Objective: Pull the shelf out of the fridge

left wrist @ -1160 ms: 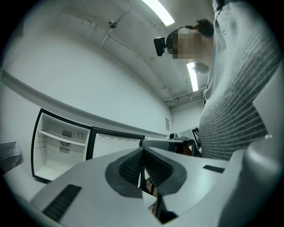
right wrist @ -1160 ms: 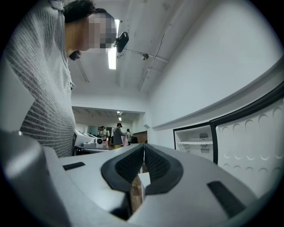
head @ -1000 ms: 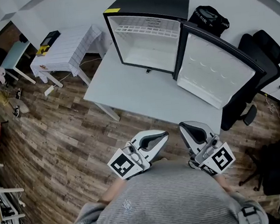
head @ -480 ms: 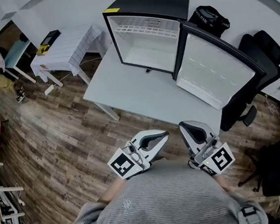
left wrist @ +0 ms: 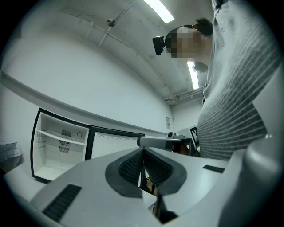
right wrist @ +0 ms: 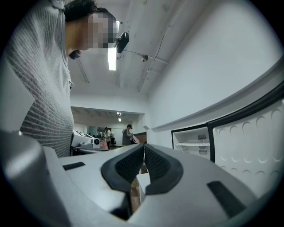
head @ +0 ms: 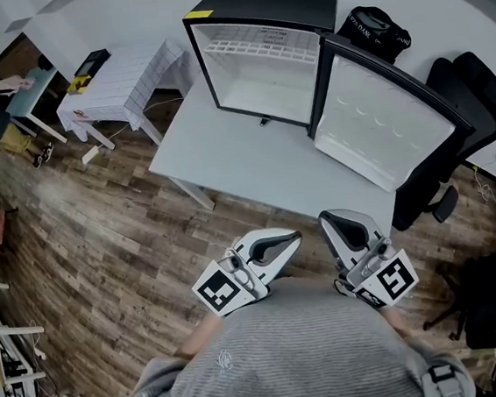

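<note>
Inside the fridge (head: 263, 5) — 1 shelf (head: 259, 49), partly hidden

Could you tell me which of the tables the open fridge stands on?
The large plain grey table, not the smaller checked-cloth table to its left.

Even, cool white light fills the room, bright and without harsh glare. It comes from ceiling strip lights (left wrist: 158, 9), which burn out to pure white in both gripper views (the strip light (right wrist: 112, 57) in the right gripper view blooms a little). In the head view the fridge (head: 260, 60) interior reads brightest, the tabletop (head: 226, 160) is evenly lit, and shadows on the floor (head: 103, 244) are soft and faint. All views bend straight lines toward the edges, and both gripper views sit in a round frame with black corners. Close to the lens, the dark fingers (left wrist: 128, 167) look soft, while the far walls stay fairly sharp.
</note>
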Available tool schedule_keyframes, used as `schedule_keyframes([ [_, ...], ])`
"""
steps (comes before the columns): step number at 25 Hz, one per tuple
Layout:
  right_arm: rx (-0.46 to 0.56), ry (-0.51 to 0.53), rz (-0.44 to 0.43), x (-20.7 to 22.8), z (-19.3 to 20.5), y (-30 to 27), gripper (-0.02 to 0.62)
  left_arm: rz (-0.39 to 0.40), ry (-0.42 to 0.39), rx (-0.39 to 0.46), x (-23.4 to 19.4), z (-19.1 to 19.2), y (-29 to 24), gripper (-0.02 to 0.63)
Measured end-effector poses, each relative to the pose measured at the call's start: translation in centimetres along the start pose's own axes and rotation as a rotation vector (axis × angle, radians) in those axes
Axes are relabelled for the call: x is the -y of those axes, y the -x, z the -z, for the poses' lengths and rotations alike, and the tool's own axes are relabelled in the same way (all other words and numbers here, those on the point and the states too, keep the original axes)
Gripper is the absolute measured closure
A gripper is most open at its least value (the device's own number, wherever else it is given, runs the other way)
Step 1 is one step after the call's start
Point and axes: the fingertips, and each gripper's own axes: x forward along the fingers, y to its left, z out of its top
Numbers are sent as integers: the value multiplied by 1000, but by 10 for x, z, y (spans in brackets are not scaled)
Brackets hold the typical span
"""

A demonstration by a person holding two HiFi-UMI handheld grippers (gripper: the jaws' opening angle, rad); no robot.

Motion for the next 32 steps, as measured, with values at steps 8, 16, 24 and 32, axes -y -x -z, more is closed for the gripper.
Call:
schedule_keyframes([
  [8,-9,4,44,12,4,-14,583,37,6,9,-20,-2,-3,595],
  [16,-11,7,89,31,6,-58,583,59,27,21,-72,-8,1,595],
  [24,-7,20,146,58,11,-121,583,110,26,11,-145,-16,5,595],
  [32,-16,69,214,89,13,-179,583,166,40,23,-214,-27,2,595],
])
